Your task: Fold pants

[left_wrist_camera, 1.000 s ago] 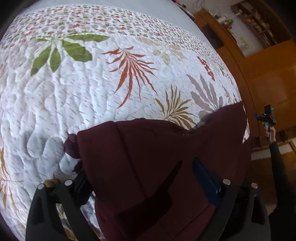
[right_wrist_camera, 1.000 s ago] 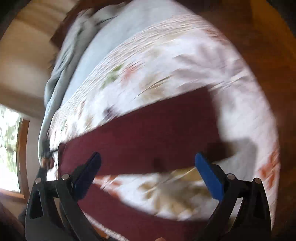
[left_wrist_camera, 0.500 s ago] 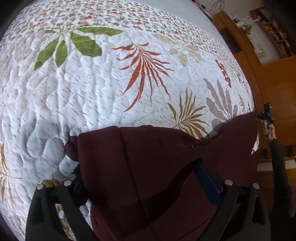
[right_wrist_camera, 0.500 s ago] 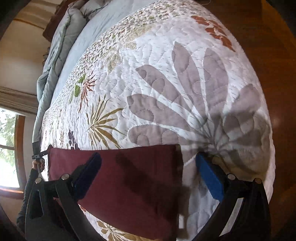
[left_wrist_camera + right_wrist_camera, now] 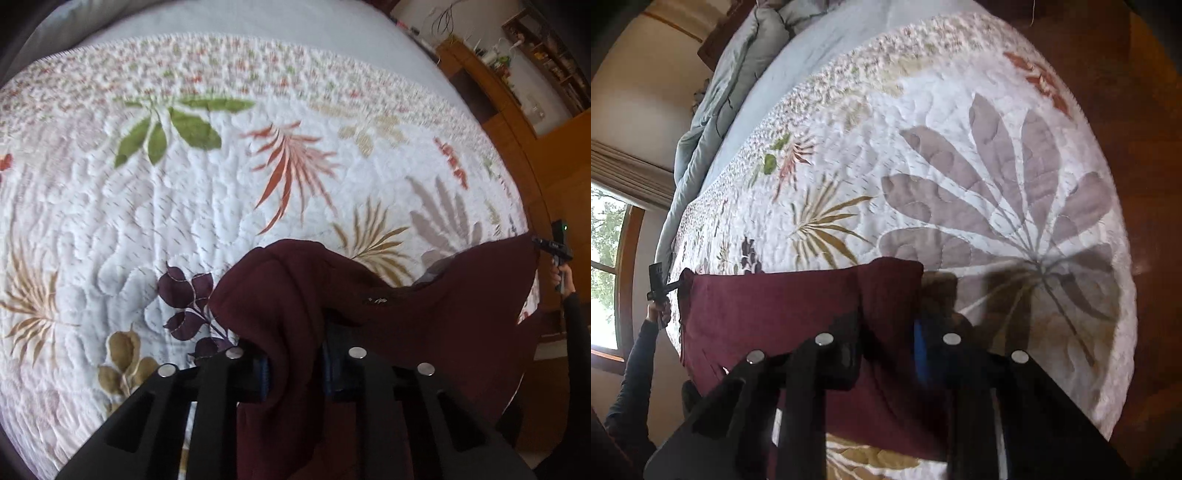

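Dark maroon pants hang stretched between my two grippers above a white quilt with leaf prints. My left gripper is shut on a bunched corner of the pants. My right gripper is shut on the other corner of the pants, with cloth pinched between its blue pads. In the left wrist view the right gripper shows at the far right, held in a hand. In the right wrist view the left gripper shows at the far left.
The quilt covers a bed, with a grey-blue duvet bunched at its far end. Wooden furniture and shelves stand past the bed's right side. A window is at the left.
Both grippers have closed from wide open onto the pants' edge. The cloth has lifted off the quilt and bunched up at each grip.
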`<state>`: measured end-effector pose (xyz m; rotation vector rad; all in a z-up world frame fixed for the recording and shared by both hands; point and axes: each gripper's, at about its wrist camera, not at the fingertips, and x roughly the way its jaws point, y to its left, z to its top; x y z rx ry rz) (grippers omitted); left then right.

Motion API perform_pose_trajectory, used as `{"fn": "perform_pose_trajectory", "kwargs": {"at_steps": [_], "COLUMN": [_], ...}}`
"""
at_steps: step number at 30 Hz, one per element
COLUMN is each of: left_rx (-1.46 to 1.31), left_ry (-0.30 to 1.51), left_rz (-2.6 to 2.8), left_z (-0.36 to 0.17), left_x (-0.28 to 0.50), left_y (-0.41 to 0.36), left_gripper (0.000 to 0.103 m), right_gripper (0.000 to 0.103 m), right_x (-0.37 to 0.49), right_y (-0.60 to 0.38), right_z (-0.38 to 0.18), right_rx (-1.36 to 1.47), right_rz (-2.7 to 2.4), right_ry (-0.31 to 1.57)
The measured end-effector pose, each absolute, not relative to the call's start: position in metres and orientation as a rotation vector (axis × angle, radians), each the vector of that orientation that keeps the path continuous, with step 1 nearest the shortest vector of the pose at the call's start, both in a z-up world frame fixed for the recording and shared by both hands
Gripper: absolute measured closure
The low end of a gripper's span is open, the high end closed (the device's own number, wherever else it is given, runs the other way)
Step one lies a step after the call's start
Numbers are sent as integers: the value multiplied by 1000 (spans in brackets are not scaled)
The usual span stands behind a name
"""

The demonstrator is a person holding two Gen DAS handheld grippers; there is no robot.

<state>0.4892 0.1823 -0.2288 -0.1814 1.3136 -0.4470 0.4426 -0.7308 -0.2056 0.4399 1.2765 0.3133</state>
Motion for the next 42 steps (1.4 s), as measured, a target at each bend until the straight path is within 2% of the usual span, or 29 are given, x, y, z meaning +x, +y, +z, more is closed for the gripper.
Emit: {"fn": "perform_pose_trajectory", "kwargs": {"at_steps": [9,17,23,28,29,30,33,36,38,42], "left_rx": [-229,-244,-241,-253,-225,-207,-209,-244,-221,-313], "left_ry": [1150,977,951,1049,1087,1127,1173,1161,1157,1118], "left_rz": [-468,-543,-560,-515,-494,-468,-439,-421,-350,-254], "left_z": [-163,-93,-102,-162,-176,-191,-210,-203,-197,-182], "left_x": [450,368,277,220,211,203,184,164,154,130], "left_y": [186,190,201,210,210,210,220,238,249,276], "left_gripper": [86,86,86,73,66,64,63,39,24,24], "right_gripper": [82,82,77,69,62,56,46,36,33,32], "right_x": [387,309,216,144,135,128,100,78,61,41], "right_y": [-725,-728,-720,-704,-703,-701,-704,-706,-712,-711], "right_z": [-149,-107,-112,-157,-166,-174,-189,-190,-190,-196], "right_rx": [376,323,292,286,293,297,405,505,636,944], "right_rz": [241,166,99,11,-10,-40,-93,-123,-119,-39], "right_ry": [1163,1043,949,944,961,977,996,994,971,894]}}
